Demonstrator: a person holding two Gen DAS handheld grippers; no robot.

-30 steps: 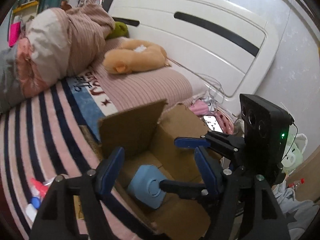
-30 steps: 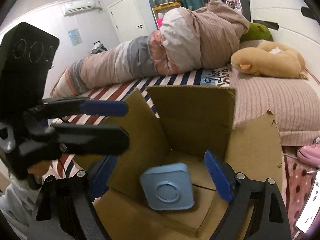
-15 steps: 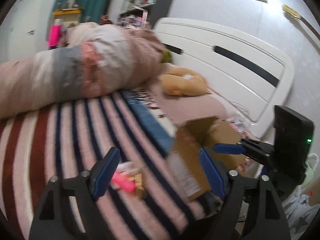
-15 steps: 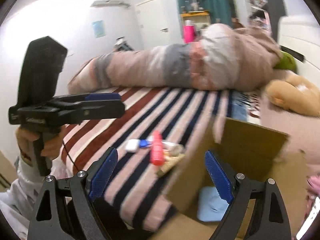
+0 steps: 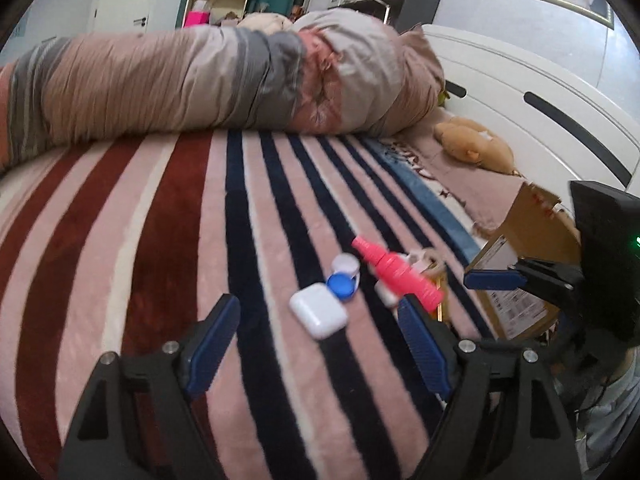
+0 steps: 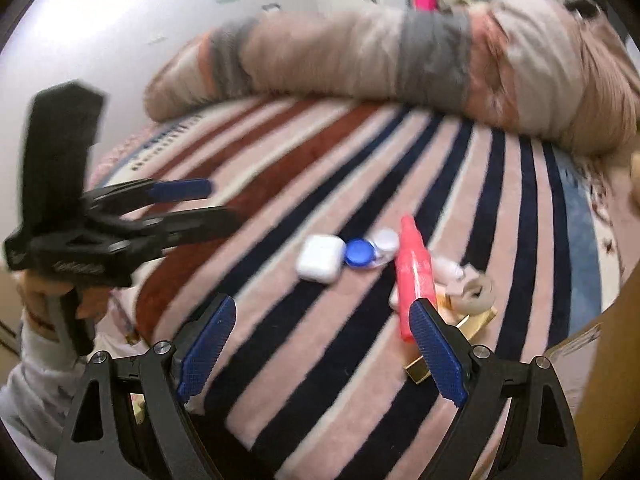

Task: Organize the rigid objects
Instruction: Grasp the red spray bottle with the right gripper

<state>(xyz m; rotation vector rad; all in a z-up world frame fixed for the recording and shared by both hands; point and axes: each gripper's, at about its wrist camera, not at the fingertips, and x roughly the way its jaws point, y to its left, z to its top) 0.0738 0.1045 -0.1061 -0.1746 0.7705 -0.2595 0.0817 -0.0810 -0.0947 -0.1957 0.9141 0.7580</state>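
Observation:
Small objects lie on the striped bed cover: a white earbud case (image 5: 319, 315) (image 6: 321, 258), a blue and white contact lens case (image 5: 343, 278) (image 6: 370, 249), a pink bottle (image 5: 396, 274) (image 6: 414, 272), a beige tape roll (image 6: 476, 290) and a gold box (image 6: 452, 344). My left gripper (image 5: 320, 346) is open and empty, just in front of the earbud case. My right gripper (image 6: 322, 344) is open and empty, near the pink bottle. The cardboard box (image 5: 520, 264) stands to the right of the pile.
A rolled-up duvet (image 5: 224, 84) lies across the back of the bed. A tan plush toy (image 5: 476, 148) rests by the white headboard (image 5: 532, 92). The other gripper shows in each view: the right one (image 5: 496, 278), the left one (image 6: 180, 200).
Both grippers have swung left, away from the cardboard box with the blue square object inside, to the pile of small objects on the striped cover. Both stay open.

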